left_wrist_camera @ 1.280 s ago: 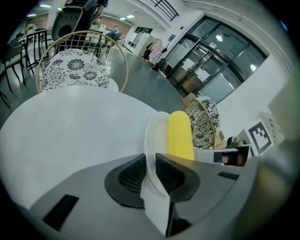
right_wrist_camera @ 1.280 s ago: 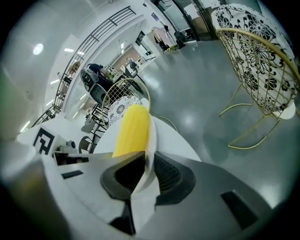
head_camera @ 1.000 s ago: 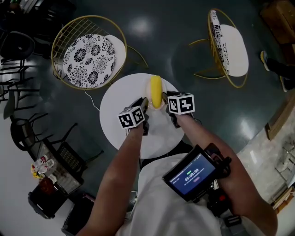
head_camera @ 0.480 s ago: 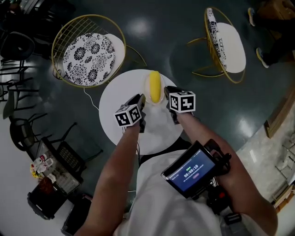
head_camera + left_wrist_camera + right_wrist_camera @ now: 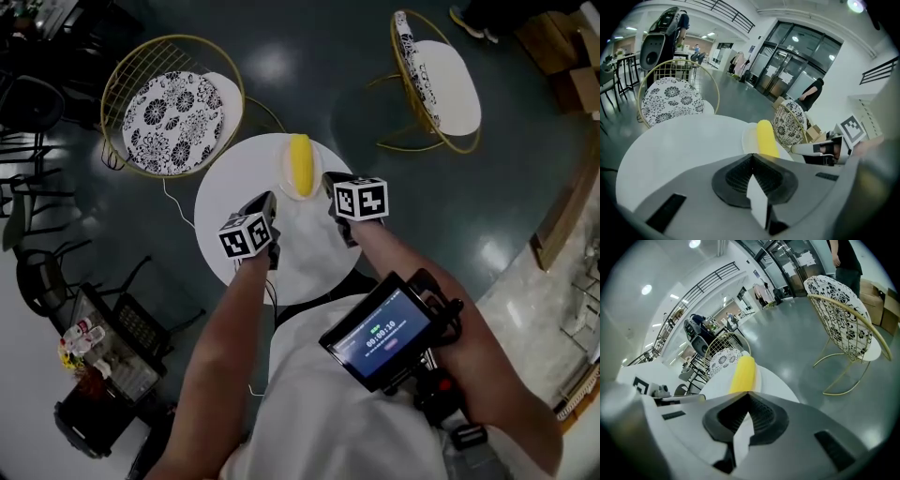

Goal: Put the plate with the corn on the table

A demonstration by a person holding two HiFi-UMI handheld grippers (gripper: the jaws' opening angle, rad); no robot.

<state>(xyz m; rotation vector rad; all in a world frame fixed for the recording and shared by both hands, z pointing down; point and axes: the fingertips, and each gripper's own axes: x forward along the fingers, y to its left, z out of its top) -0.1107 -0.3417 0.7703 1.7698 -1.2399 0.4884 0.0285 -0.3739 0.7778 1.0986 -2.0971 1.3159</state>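
Observation:
A yellow corn cob lies on a small white plate at the far edge of the round white table. My left gripper is over the table, near and left of the plate, apart from it and shut on nothing. My right gripper is near and right of the plate, also shut and empty. The left gripper view shows the corn on the plate beyond the shut left gripper. From the right gripper, the corn lies just ahead.
A gold wire chair with a patterned cushion stands beyond the table at the left, a second one at the far right. A thin cable runs over the dark floor. A person stands beside cardboard boxes.
Both grippers were right beside the plate, one on each side; they have drawn back toward me and now stand apart from it. The plate rests on the table.

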